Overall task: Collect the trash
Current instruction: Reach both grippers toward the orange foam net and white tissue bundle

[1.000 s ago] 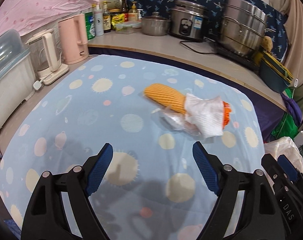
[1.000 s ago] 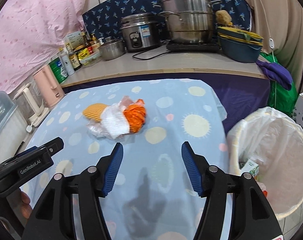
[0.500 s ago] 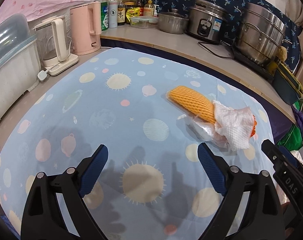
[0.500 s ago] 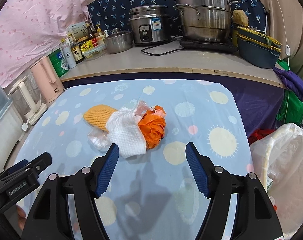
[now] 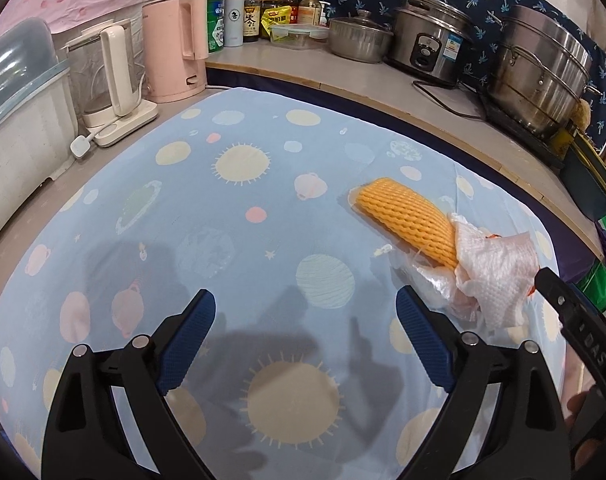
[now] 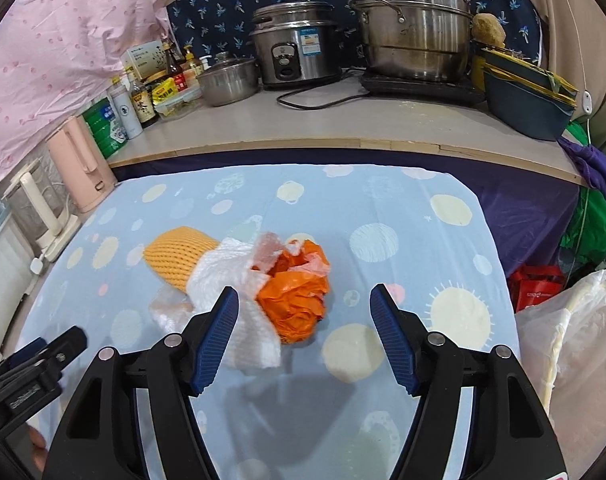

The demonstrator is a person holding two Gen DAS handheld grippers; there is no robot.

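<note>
A small heap of trash lies on the blue planet-print tablecloth (image 5: 239, 208): a yellow foam net sleeve (image 5: 407, 220), a white foam net (image 5: 499, 276), clear plastic film (image 5: 435, 284) and a crumpled orange plastic bag (image 6: 299, 296). My left gripper (image 5: 306, 300) is open wide over bare cloth, and the heap lies just past its right finger. My right gripper (image 6: 303, 296) is open and hangs close before the heap. In its view the orange bag shows between the fingertips, and the pads do not touch it. A bin with a white liner (image 6: 575, 320) stands past the table's right edge.
Behind the table runs a counter (image 6: 343, 128) with a pink kettle (image 5: 179, 44), a glass kettle (image 5: 111, 76), bottles, a small pot, a rice cooker (image 6: 295, 48) and a steamer pot (image 6: 415, 28). A white plastic box (image 5: 19, 120) stands at the left.
Both grippers have come closer to the heap, which now looks larger. The left jaws have spread wider, and the heap has slid to the right in that view. The bin has slipped mostly out of the right view.
</note>
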